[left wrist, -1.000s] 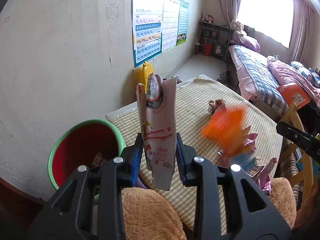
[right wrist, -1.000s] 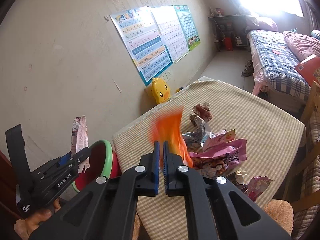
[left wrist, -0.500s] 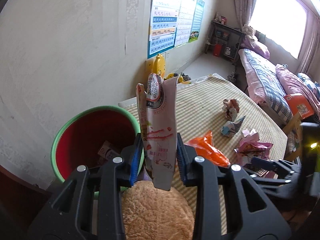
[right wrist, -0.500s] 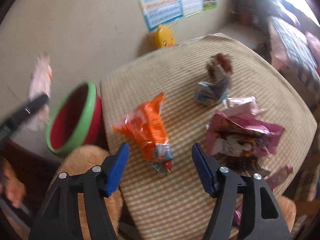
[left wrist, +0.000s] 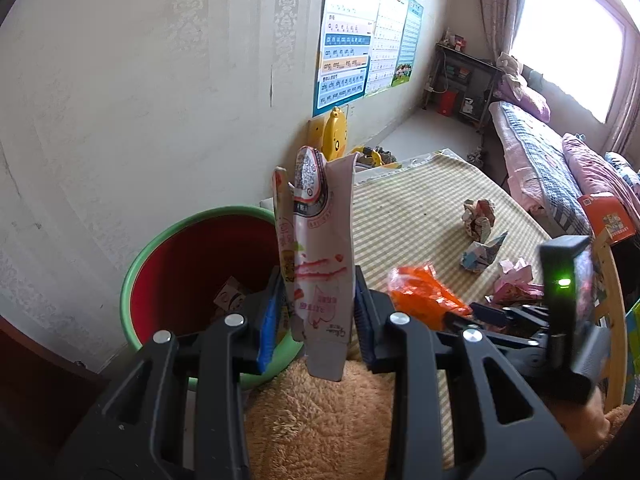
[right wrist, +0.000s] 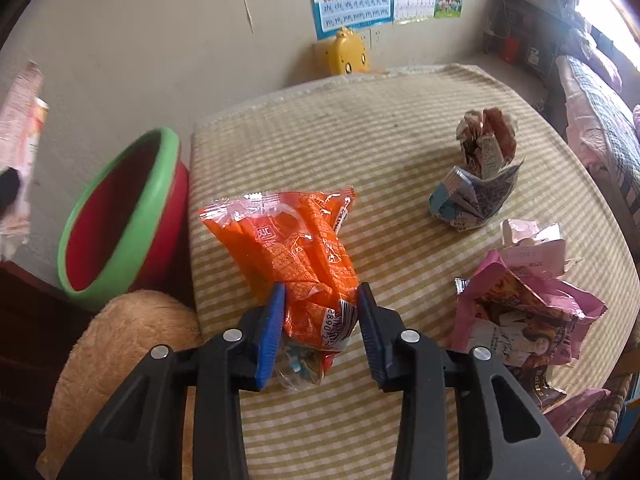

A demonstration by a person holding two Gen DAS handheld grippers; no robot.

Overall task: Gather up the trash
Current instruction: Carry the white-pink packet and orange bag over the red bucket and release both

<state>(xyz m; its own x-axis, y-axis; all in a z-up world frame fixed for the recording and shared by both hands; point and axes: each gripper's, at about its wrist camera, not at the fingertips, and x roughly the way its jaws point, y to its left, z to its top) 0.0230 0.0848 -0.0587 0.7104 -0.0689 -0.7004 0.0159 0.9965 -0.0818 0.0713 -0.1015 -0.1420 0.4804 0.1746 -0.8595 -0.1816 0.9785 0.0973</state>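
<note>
My left gripper is shut on a tall pink-and-white wrapper, which it holds upright in front of the red bucket with a green rim. An orange snack bag lies on the checked tablecloth. My right gripper points down over the bag's near end. Its jaws are closing, with the bag between the blue pads, which stand close at its sides without a visible squeeze. The bucket stands off the table's left edge. In the left wrist view the orange bag lies beside my right gripper's body.
More trash lies on the table: a crumpled paper ball, a folded blue-white carton and pink wrappers. A fuzzy tan cushion sits by the near corner. A yellow duck toy stands against the wall, and a bed at the right.
The right gripper let the orange bag go onto the table, came down over it with wide jaws, and has since narrowed them around its near end. The left gripper carried its wrapper closer to the bucket.
</note>
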